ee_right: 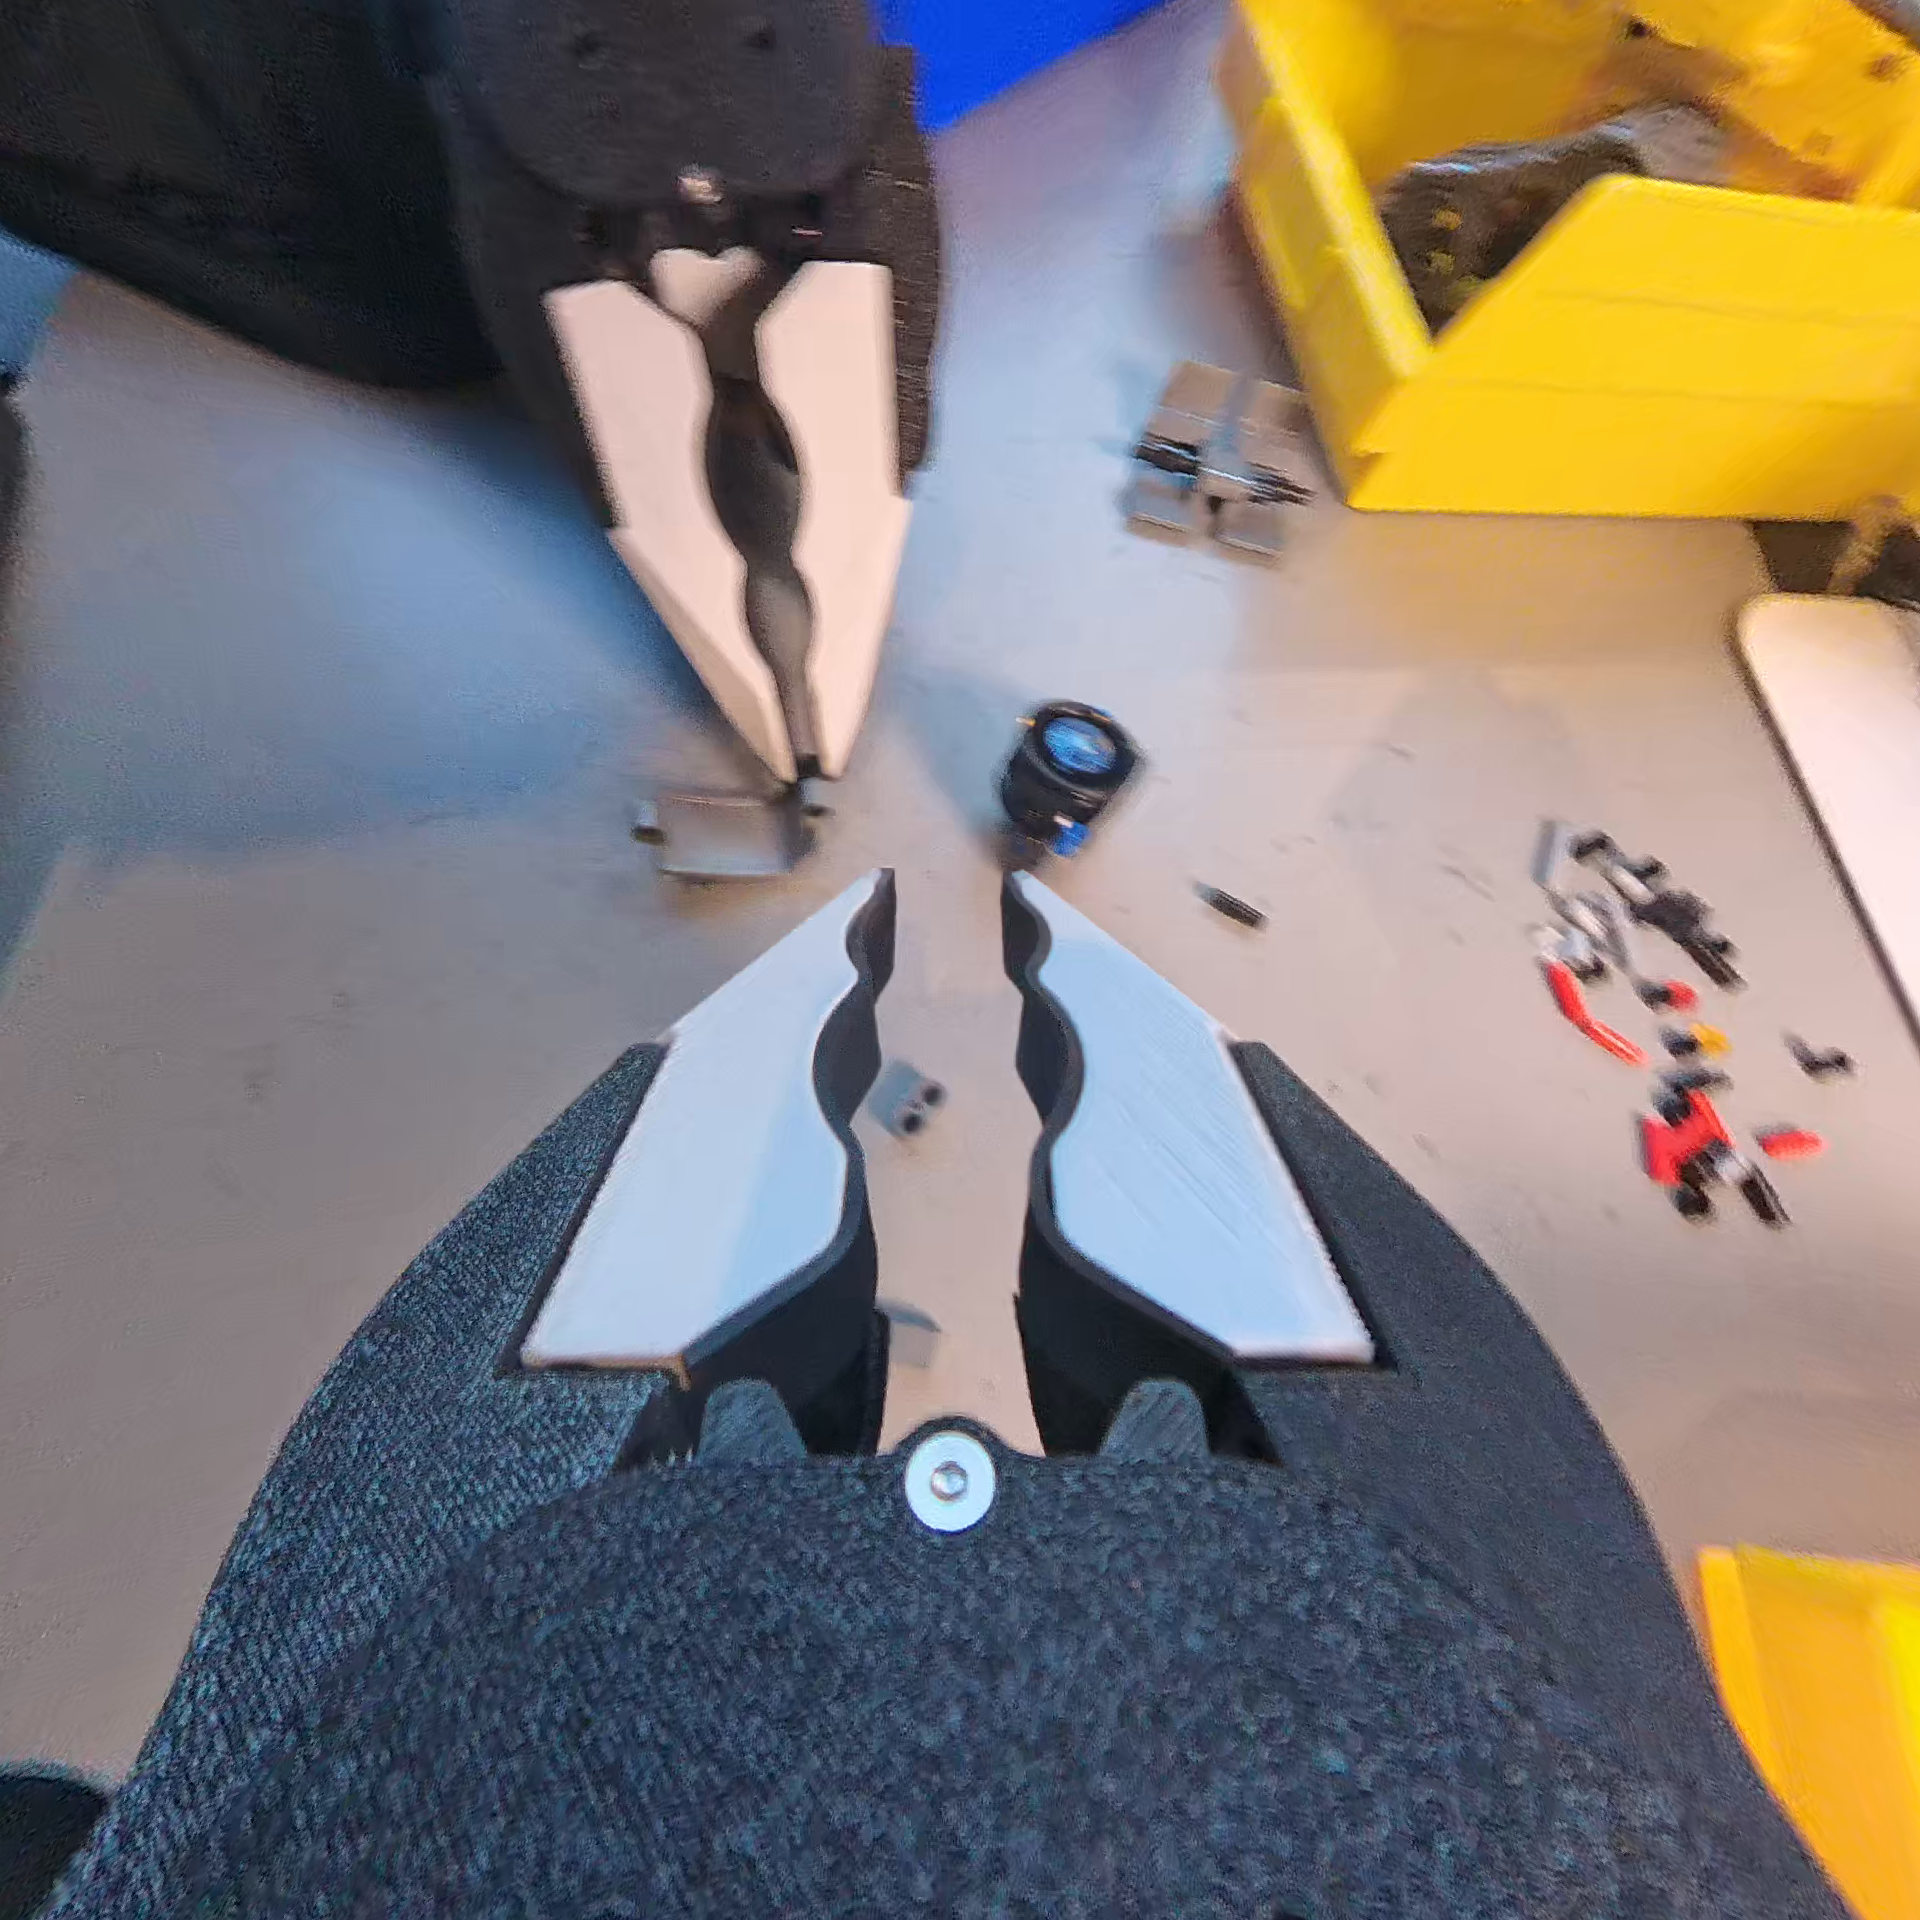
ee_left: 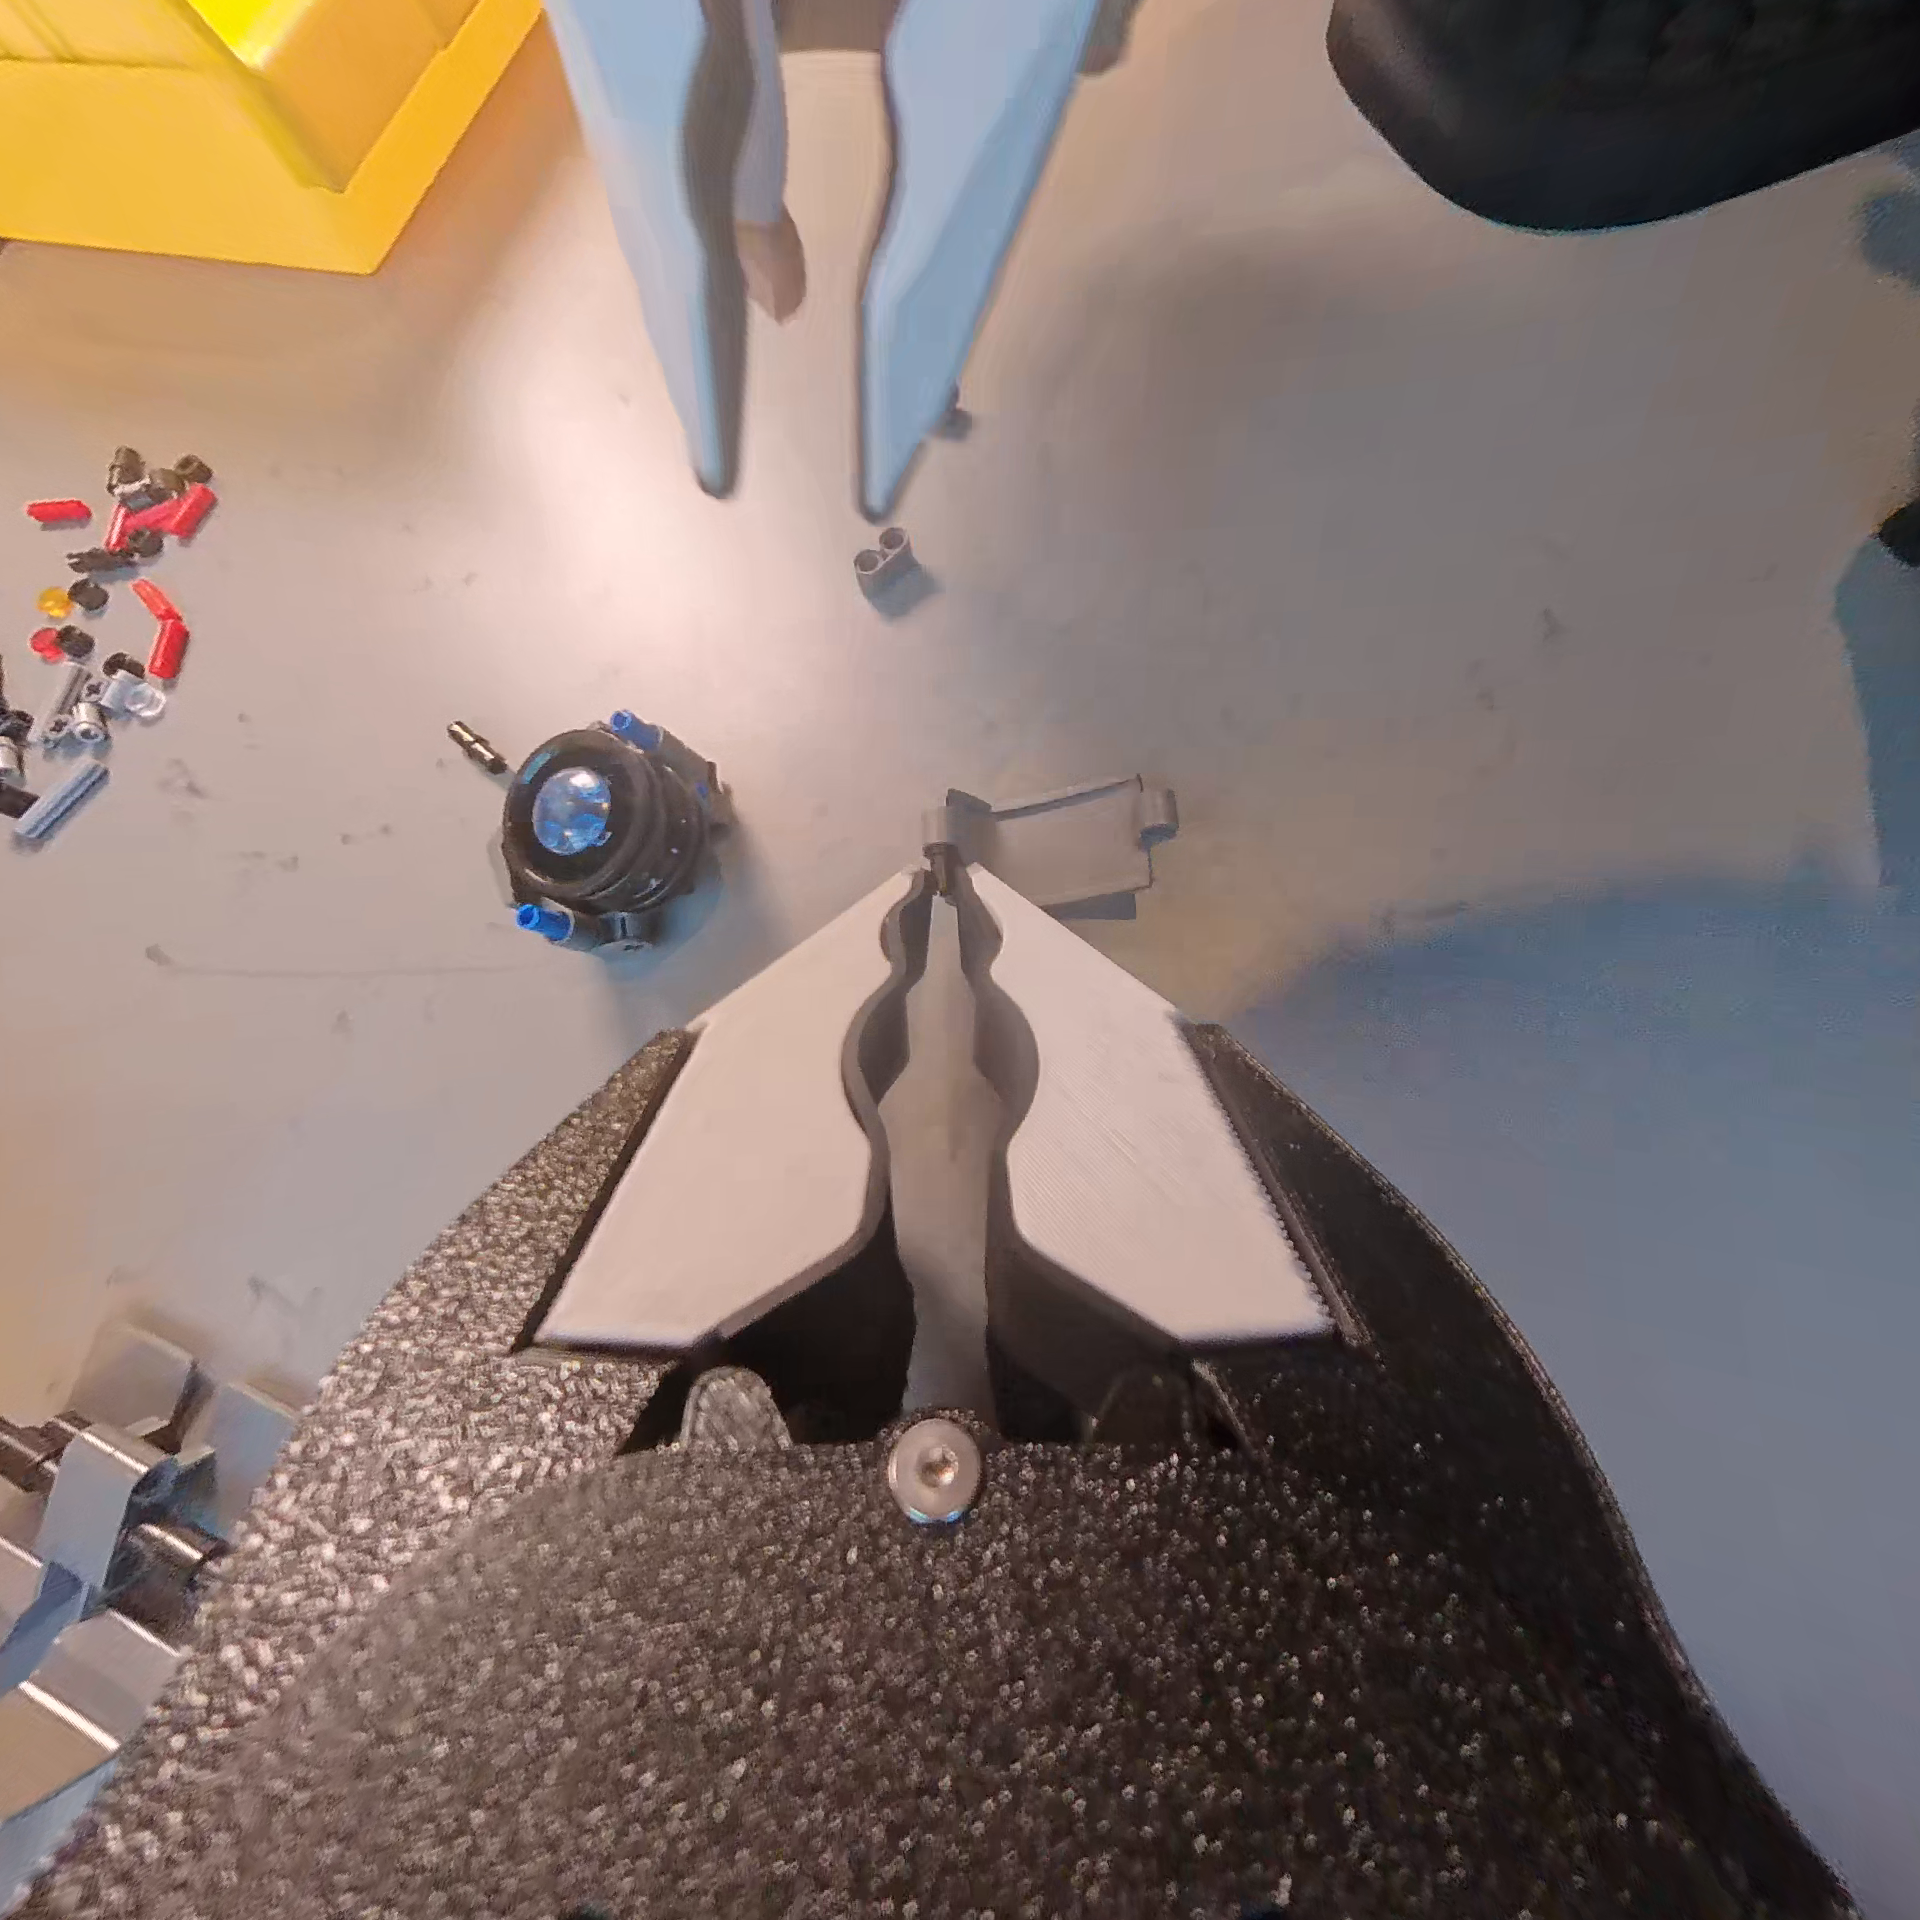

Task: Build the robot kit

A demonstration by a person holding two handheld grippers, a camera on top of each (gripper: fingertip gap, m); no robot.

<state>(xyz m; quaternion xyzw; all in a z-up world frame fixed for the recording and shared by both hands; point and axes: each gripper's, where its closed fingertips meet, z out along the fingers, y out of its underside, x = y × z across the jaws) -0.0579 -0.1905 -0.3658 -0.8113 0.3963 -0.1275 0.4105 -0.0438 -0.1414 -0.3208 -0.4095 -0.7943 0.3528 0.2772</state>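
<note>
My left gripper [ee_left: 943, 883] is shut on a small black pin [ee_left: 941, 860], and the pin's tip meets the near left corner of a flat grey panel piece [ee_left: 1070, 842] lying on the table. The right wrist view also shows this gripper [ee_right: 805, 771] over the panel [ee_right: 722, 844]. My right gripper [ee_right: 951, 883] is open and empty, hovering above the table. A small grey two-hole connector [ee_right: 912, 1103] lies on the table below, between its fingers. In the left wrist view the right gripper [ee_left: 795, 504] hangs just behind that connector [ee_left: 891, 566].
A black round assembly with a blue lens and blue pins [ee_left: 603, 831] stands left of the panel, with a loose black pin [ee_left: 476, 746] beside it. A pile of small red, black and grey parts [ee_left: 104, 613] lies far left. Yellow bins [ee_right: 1558, 332] and a grey block assembly [ee_right: 1216, 468] are farther back. The grey block assembly [ee_right: 1216, 468] is about equally far from each gripper, around 20 cm. The left camera catches it too, in the left wrist view [ee_left: 104, 1497].
</note>
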